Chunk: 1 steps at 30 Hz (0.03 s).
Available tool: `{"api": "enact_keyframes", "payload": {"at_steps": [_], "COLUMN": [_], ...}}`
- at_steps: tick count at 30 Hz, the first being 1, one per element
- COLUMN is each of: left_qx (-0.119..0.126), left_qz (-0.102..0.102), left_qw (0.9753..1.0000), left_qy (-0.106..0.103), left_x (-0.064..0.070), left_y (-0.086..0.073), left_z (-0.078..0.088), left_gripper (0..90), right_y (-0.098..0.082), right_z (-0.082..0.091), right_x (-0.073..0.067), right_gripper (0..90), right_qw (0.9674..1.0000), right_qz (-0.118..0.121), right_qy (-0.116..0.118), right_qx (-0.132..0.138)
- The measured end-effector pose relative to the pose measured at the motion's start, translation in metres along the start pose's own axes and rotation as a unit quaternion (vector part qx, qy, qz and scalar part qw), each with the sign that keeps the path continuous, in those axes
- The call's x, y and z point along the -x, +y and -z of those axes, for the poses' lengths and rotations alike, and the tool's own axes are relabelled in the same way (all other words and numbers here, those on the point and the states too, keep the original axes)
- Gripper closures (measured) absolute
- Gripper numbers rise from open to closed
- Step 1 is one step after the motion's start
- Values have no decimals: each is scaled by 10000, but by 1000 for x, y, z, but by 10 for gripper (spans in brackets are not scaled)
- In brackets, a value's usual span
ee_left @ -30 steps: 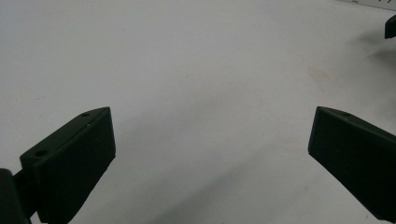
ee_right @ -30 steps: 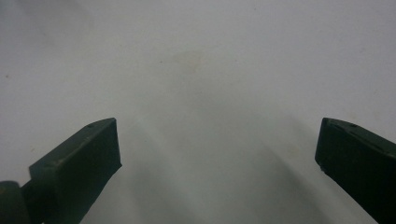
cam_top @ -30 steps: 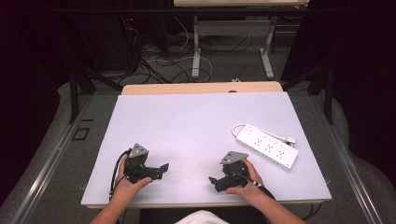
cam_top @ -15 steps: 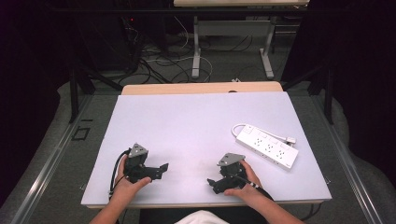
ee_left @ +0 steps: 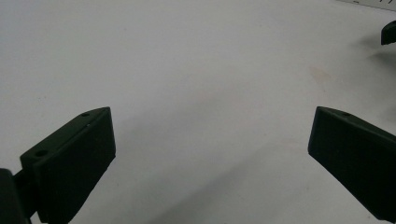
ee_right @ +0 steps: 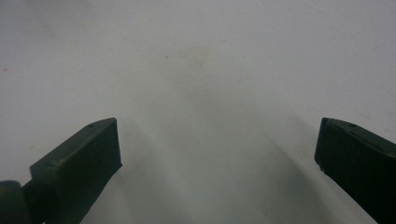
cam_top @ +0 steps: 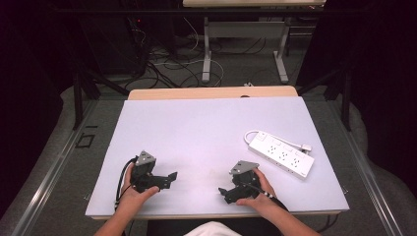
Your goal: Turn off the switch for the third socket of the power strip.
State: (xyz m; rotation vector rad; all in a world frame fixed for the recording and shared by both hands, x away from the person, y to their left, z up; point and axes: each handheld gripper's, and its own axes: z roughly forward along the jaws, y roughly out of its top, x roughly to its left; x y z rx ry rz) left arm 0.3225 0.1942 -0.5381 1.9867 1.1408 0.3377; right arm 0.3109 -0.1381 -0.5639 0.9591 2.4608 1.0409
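White plastic, the power strip [cam_top: 281, 156] lies flat at the right of the high view, angled across the tabletop [cam_top: 206, 128], its cord looped round its far end with the plug [cam_top: 306, 147] resting just beside it. It is the one loose object on the surface, nearest the right hand-held gripper [cam_top: 227, 193], so it is probably what the work concerns; lying sockets up, it offers its long sides to a pinch. That gripper sits at the lower centre-right of the view, near the strip but apart from it, and aims toward frame left rather than at the strip, so it would have to turn before reaching. Its jaws stand wide apart and hold nothing, with bare surface between them in the right gripper view. The left hand-held gripper [cam_top: 168, 178], at the lower left and well apart from the strip, is likewise spread wide and empty. Both look parked low at the near edge, a likely ready pose.
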Motion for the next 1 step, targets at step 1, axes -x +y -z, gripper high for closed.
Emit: {"api": "enact_keyframes", "payload": {"at_steps": [1], "left_qx": [-2], "left_qz": [-9], "left_qw": [10000], "left_qy": [-5], "left_x": [0], "left_y": [0], "left_z": [0], "left_gripper": [7], "right_y": [0], "right_z": [-1], "right_x": [0], "right_gripper": [0], "right_qw": [10000], "right_qz": [-9], "right_qy": [-4], "right_qx": [94]}}
